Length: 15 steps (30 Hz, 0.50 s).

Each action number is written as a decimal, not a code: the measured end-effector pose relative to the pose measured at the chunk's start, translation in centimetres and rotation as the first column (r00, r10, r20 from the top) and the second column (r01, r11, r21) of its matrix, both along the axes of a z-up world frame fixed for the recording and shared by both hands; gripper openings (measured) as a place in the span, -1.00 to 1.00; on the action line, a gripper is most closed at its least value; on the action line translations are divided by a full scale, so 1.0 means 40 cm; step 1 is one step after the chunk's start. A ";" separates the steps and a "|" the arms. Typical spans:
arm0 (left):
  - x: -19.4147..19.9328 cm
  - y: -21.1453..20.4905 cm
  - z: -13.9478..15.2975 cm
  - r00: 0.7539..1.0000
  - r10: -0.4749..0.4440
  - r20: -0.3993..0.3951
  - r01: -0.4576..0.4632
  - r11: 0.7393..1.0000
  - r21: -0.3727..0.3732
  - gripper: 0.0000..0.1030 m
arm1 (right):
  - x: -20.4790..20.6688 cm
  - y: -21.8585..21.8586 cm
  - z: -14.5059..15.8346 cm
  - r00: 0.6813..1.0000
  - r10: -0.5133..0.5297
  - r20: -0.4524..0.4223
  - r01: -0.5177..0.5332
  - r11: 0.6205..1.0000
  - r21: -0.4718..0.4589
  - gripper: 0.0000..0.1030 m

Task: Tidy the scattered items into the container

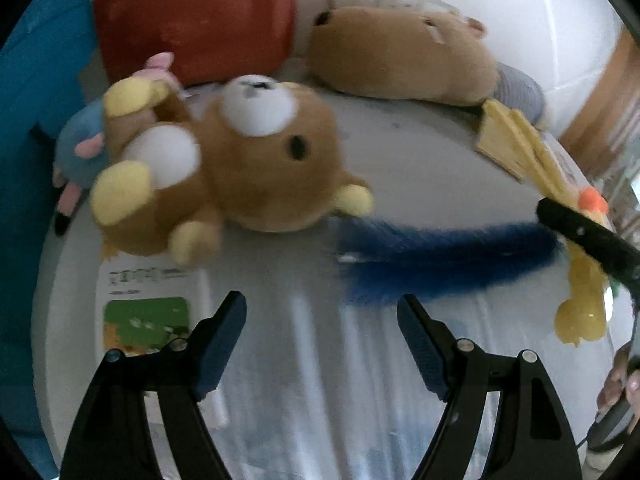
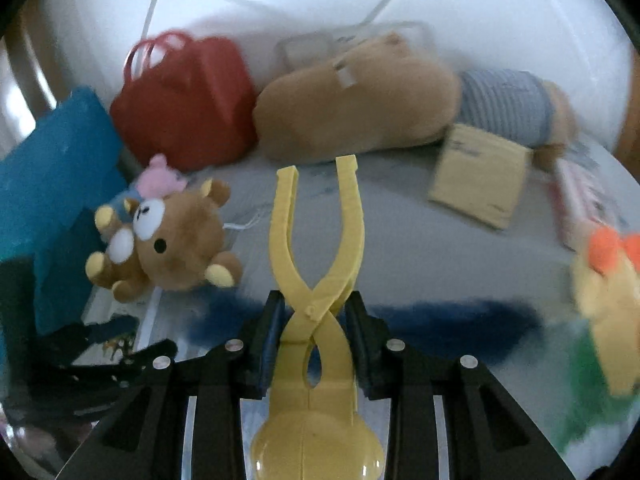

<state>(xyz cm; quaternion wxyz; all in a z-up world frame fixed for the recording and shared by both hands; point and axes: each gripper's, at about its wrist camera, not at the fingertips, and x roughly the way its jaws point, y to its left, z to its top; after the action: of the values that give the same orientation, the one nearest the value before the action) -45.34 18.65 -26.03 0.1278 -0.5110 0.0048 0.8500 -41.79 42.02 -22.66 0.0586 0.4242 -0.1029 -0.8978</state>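
Looking along the left wrist view:
Left gripper (image 1: 322, 320): its jaws are standing spread wide with nothing between them, hovering over the pale counter (image 1: 420, 168).
Small brown bear (image 1: 224, 168): lying on its back just ahead and left of the jaws, blurred, with a pink-and-blue soft toy (image 1: 80, 148) tucked behind it.
Blue furry strip (image 1: 448, 256): stretching across the counter right of the bear, close in front of the right-hand finger.
Large tan plush (image 1: 400, 56): resting at the far edge, beside a red bag (image 1: 196, 16).
Yellow clamp toy (image 1: 580, 288): showing at the right edge, held by a black finger of the other tool.
Container: cannot tell which object it is.

Looking along the right wrist view:
Right gripper (image 2: 314, 332): its jaws are pinching the yellow clamp toy (image 2: 316, 264) at its crossing pivot, the two prongs pointing forward and apart.
Small brown bear (image 2: 172, 240): lying left of the prongs, near a blue cloth (image 2: 56, 168).
Tan cardboard piece (image 2: 480, 176): lying flat ahead to the right, just beside the large tan plush (image 2: 352, 108).
Orange-and-yellow soft toy (image 2: 608, 292): blurring at the right edge.
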 end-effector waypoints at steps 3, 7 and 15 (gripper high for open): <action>0.026 0.043 0.012 0.999 -0.049 -0.005 0.049 0.999 0.007 0.51 | 0.060 0.048 0.043 0.997 -0.070 -0.023 0.070 0.998 0.005 -0.40; 0.055 0.110 0.033 0.993 -0.113 -0.013 0.114 0.993 0.012 0.51 | 0.153 0.125 0.084 0.987 -0.156 -0.036 0.157 0.988 0.016 -0.40; 0.124 0.405 0.083 0.985 -0.167 -0.049 0.168 0.985 0.026 0.51 | 0.281 0.384 0.110 0.975 -0.216 -0.048 0.218 0.975 0.039 -0.40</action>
<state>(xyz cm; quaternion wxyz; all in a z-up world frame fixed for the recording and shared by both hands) -40.37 34.83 -22.73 0.2064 -0.4869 0.0379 0.8479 -30.57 57.39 -18.27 -0.0472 0.3922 -0.1275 -0.9098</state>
